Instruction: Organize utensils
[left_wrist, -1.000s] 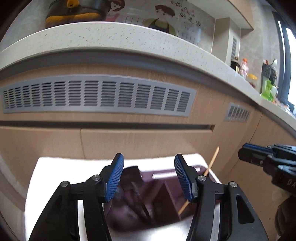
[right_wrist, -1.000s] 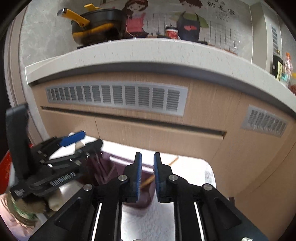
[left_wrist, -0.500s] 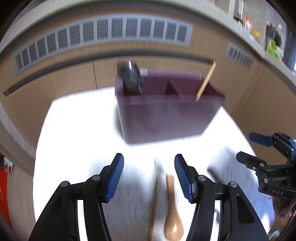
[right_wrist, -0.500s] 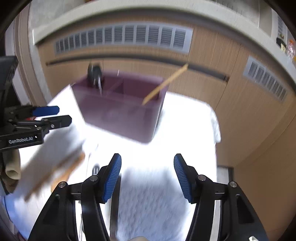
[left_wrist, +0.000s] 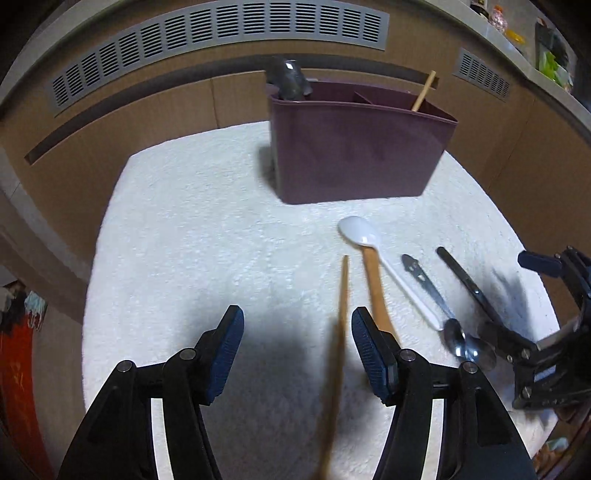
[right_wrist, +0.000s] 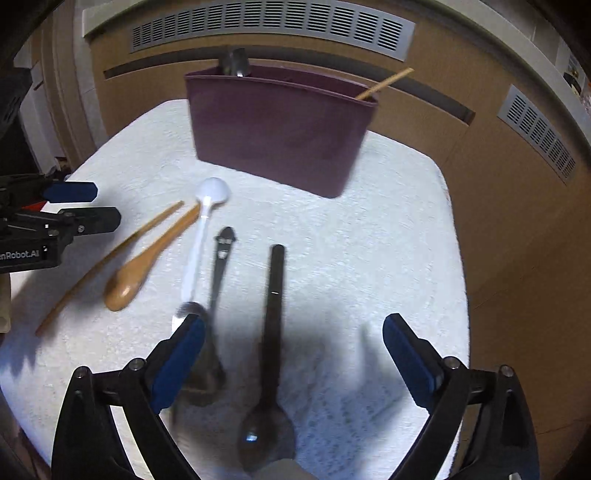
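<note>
Both hand-held grippers spread, empty. Right hand-held gripper (right_wrist: 291, 354) hovers over the long black spoon (right_wrist: 271, 332) on the white-towelled tabletop (right_wrist: 388, 240); handle points away toward the maroon plastic utensil caddy (right_wrist: 277, 129), bowl nearest. Left hand-held gripper (left_wrist: 297, 350) sits over the thin wooden chopstick (left_wrist: 341, 314), similarly aligned. Right looks nearer a grab.

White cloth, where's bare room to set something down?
The white cloth is bare left of the purple holder, down to the left gripper. Also bare right of the black spoon. Crowded middle: chopstick, wooden spoon, white spoon, metal spoon.
</note>
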